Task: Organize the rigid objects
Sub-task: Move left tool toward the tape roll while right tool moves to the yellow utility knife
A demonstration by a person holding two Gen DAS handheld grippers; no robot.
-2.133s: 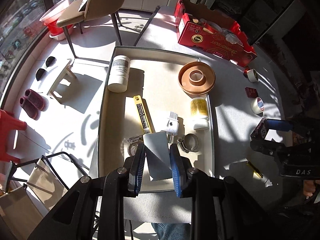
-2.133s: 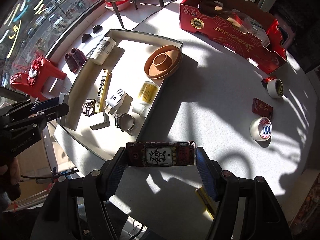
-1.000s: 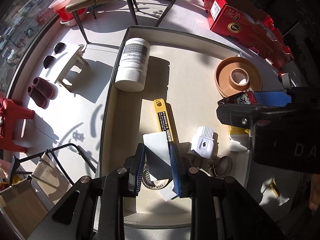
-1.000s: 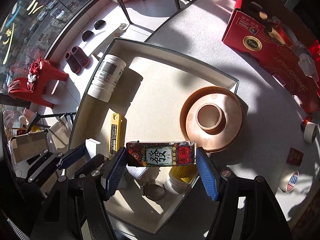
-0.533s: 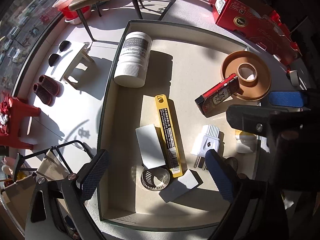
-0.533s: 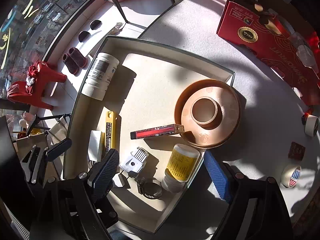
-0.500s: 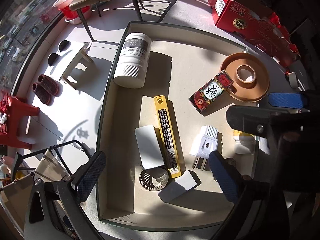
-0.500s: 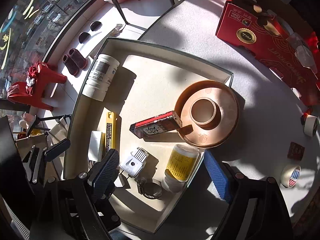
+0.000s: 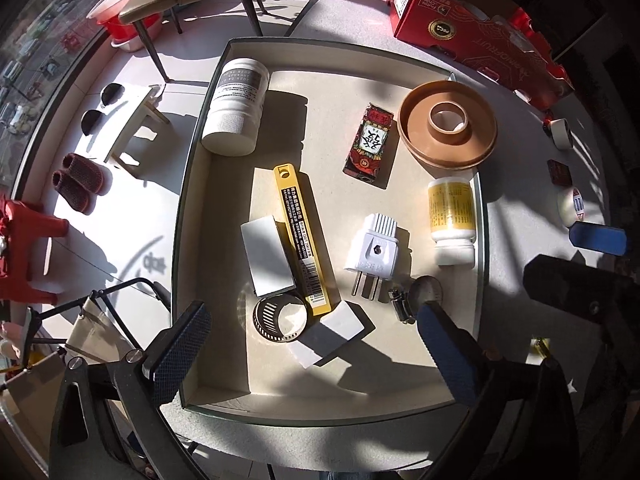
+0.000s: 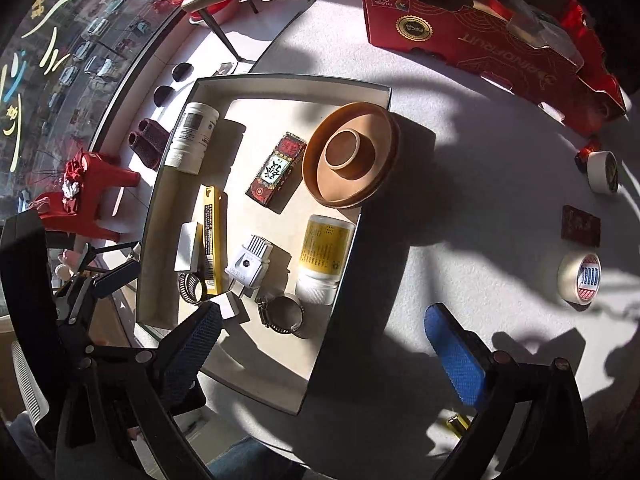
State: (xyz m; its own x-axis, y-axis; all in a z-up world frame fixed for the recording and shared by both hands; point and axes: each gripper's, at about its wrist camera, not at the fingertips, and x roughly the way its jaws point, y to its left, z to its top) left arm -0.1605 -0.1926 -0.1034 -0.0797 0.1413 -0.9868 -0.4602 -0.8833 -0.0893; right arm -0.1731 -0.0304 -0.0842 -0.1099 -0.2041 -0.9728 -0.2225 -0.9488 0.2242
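Inside the tray (image 9: 182,216), most of the sorting is looking done. Going left to right in the left wrist view: a white bottle (image 9: 236,108) is lying at 11 o'clock, a yellow cutter (image 9: 301,236) is running down the middle with a grey card (image 9: 267,257) touching its left side and a hose clamp (image 9: 280,317) at its lower end, a white block (image 9: 342,325) is sitting at 6 o'clock, and a white plug (image 9: 374,250) is lying just right of centre. The red card box (image 9: 369,142) is lying flat at 1 o'clock, just beside the brown ring dish (image 9: 450,124); a yellow bottle (image 9: 453,216) and a second clamp (image 9: 418,298) are lining the right wall.

Both tools are hovering empty. The left gripper (image 9: 316,344) is showing its jaws spread wide over the tray's near end, and the right gripper (image 10: 326,352) is gaping just as wide over the tray's near right corner.

What is left, I judge, is lying out on the table (image 10: 460,184) at 3 o'clock: a small red tile (image 10: 581,226), a tape roll (image 10: 580,278), another roll (image 10: 602,176) farther back, and a yellow bit (image 10: 458,424) near the right jaw. A red carton (image 10: 480,36) is standing at 1 o'clock, well apart.

Nothing is blocking the reach to those, though free tray floor is getting scarce.
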